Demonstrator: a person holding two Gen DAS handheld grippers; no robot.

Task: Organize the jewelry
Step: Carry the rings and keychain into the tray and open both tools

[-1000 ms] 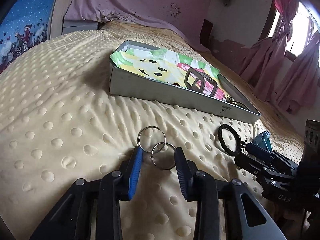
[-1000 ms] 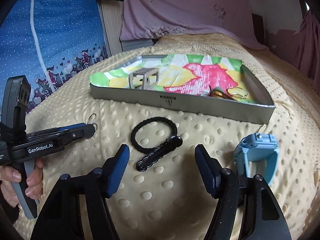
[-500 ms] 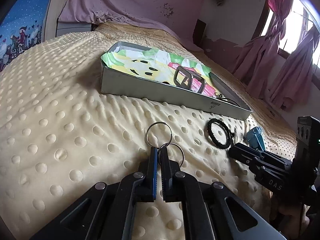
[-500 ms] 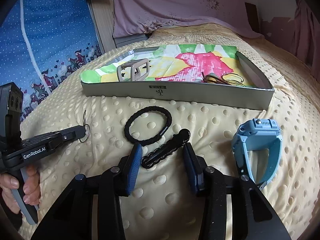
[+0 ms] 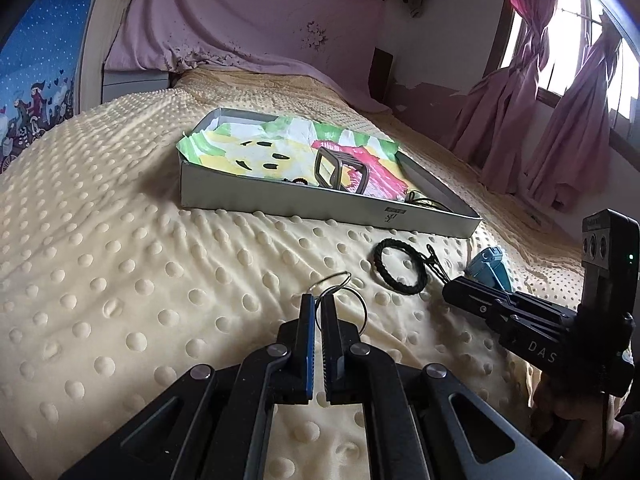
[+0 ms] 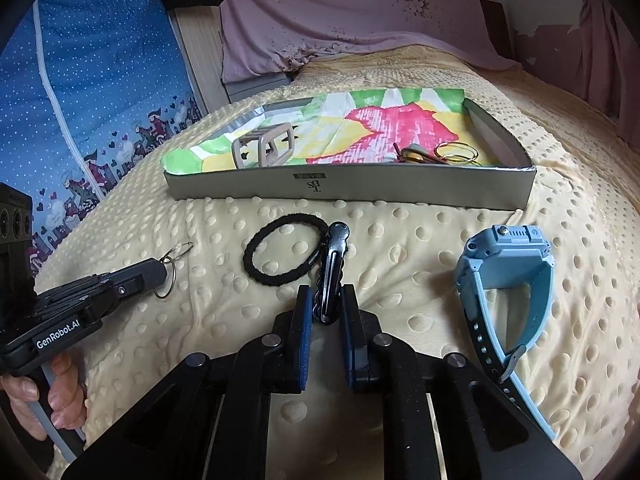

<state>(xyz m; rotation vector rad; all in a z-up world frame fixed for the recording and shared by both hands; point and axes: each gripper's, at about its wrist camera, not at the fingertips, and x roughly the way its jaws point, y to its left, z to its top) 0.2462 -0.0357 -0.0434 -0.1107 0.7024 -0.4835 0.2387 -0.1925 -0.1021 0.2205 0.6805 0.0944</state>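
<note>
Jaws left gripper (image 5: 317, 303): clamped on key rings (image 5: 340, 298) | right gripper (image 6: 326, 300): closing, pinching hair clip (image 6: 334, 264)

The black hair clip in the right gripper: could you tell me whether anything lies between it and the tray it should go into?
Only the black hair tie lies close, touching the black hair clip on its left. Ahead, bare blanket runs to the tray, whose front wall must be cleared. The right gripper has just been closing on the clip.
</note>
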